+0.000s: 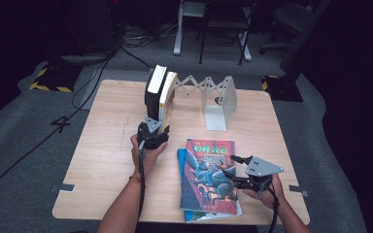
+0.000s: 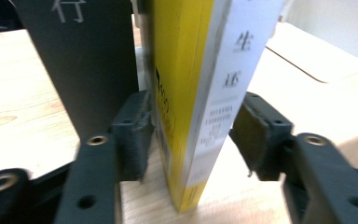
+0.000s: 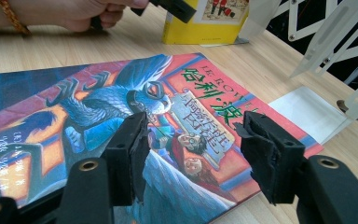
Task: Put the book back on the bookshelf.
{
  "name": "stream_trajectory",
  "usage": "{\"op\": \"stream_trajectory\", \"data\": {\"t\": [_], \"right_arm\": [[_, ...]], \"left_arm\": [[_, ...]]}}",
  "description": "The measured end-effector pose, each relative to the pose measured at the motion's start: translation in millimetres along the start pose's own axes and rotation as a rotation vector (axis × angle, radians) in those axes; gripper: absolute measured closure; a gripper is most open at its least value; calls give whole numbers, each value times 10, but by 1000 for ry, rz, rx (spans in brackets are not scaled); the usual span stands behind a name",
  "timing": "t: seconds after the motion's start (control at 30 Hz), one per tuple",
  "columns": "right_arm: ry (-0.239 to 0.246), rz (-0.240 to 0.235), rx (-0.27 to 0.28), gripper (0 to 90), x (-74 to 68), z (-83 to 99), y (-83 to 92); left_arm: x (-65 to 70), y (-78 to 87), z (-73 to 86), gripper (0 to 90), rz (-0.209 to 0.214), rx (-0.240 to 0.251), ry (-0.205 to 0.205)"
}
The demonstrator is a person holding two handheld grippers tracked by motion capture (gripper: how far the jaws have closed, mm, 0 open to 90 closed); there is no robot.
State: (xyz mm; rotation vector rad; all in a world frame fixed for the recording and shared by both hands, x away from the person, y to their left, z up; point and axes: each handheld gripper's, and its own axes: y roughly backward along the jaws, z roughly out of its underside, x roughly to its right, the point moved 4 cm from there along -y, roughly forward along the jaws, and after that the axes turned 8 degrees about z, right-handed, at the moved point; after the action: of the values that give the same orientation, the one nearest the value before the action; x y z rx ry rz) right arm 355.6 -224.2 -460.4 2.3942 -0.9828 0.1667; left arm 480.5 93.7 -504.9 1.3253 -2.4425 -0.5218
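Inside bookend rack (image 1: 221,99): two upright books (image 1: 159,92)

- One camera sits high above my side of the table (image 1: 102,160). It looks forward and down, from far enough to see all four table edges and both my arms.
- The camera on my left claw (image 1: 153,133) looks along its jaws, very close to the yellow book (image 2: 186,93) standing near the far edge.
- The camera on my right claw (image 1: 243,175) looks low across the red book (image 3: 121,126), toward my left hand (image 3: 74,11).
- All three see the yellow book.
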Motion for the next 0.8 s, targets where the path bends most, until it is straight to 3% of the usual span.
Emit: {"op": "stream_trajectory", "data": {"t": [0.2, 0.3, 0.4, 0.5, 0.63, 0.8], "right_arm": [[-2, 7, 1, 426, 16, 0, 9], [-5, 5, -1, 426, 14, 2, 5], [0, 4, -3, 425, 7, 1, 1], [0, 8, -5, 426, 6, -1, 3], [1, 7, -4, 426, 4, -1, 0], [0, 6, -5, 426, 8, 9, -4]], "left_arm": [[-110, 173, 37, 424, 56, -36, -44], [-123, 235, 58, 563, 83, -46, -74], [-117, 256, 84, 621, 113, -57, -99], [-84, 226, 99, 717, 113, -72, -110], [-65, 181, 85, 721, 116, -74, -108], [-67, 100, 30, 723, 88, -81, -101]]}}
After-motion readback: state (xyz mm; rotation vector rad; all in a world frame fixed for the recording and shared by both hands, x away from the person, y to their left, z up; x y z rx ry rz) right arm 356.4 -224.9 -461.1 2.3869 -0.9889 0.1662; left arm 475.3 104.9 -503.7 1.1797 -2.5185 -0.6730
